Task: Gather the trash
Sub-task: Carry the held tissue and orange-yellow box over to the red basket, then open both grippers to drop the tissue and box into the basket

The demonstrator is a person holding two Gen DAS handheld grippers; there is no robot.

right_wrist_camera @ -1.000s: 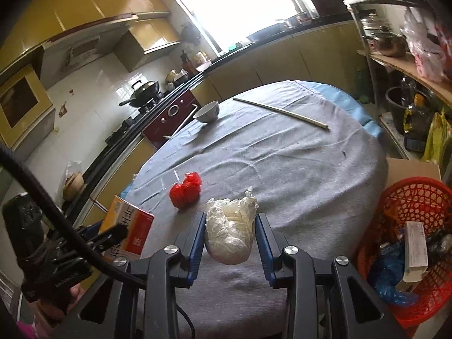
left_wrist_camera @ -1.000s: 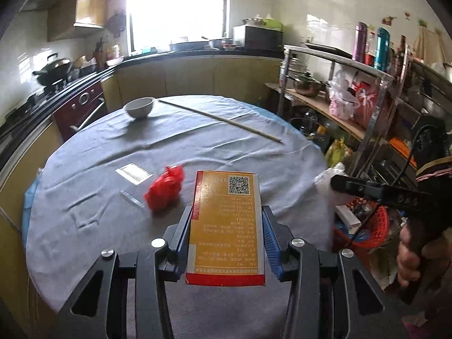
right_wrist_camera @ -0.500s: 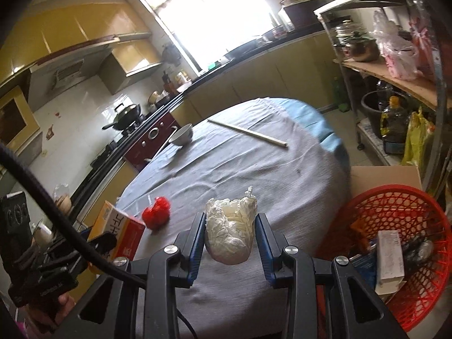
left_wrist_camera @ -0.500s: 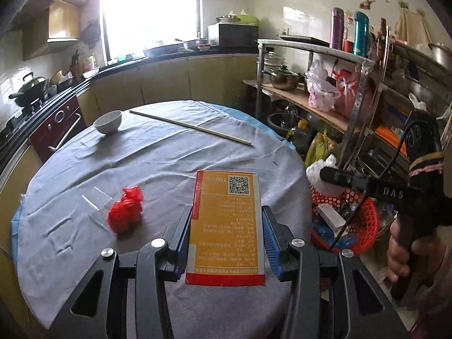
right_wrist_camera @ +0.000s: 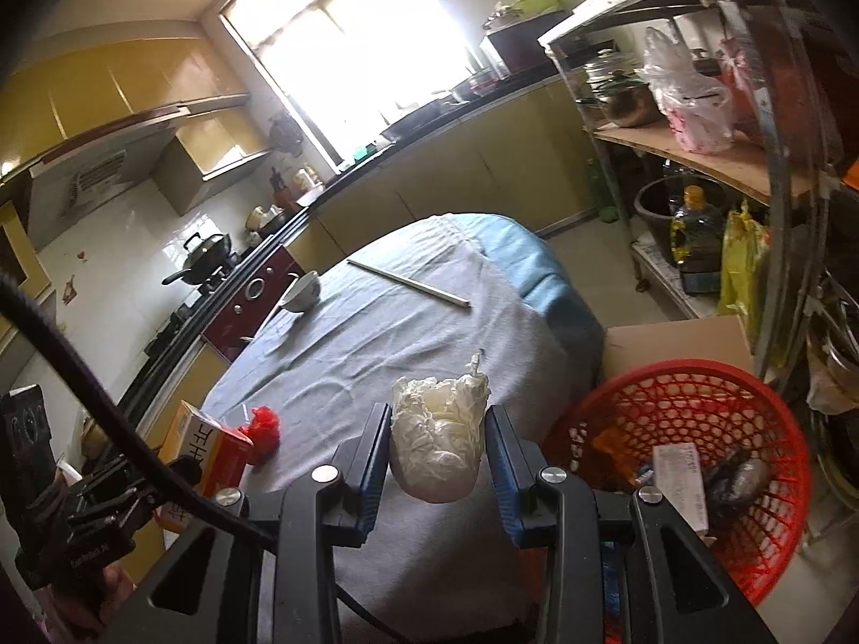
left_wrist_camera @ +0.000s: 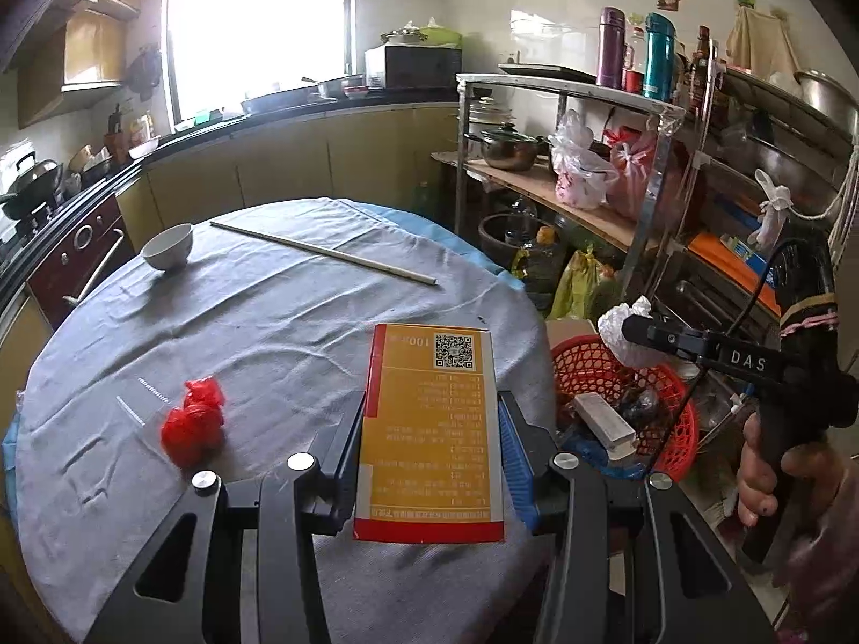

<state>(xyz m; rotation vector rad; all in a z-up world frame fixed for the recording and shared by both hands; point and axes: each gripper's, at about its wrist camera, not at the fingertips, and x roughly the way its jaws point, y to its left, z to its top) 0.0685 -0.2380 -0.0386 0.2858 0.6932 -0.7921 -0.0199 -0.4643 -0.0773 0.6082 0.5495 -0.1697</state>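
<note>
Trash basket (right_wrist_camera: 751, 392) stands past the table's edge (left_wrist_camera: 529, 311); left jaws pinch the carton (left_wrist_camera: 432, 429), right jaws the white wad (right_wrist_camera: 437, 445).

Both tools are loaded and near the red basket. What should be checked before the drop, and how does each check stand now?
1. Left tool grips the orange box on both sides: ok.
2. Right tool grips the crumpled white bag: ok.
3. Red basket has open space for more: ok.
4. White bag is over the basket: not ok in the right view, where it hangs over the table edge.
5. Red wrapper remains on the table: not ok, uncollected.
</note>
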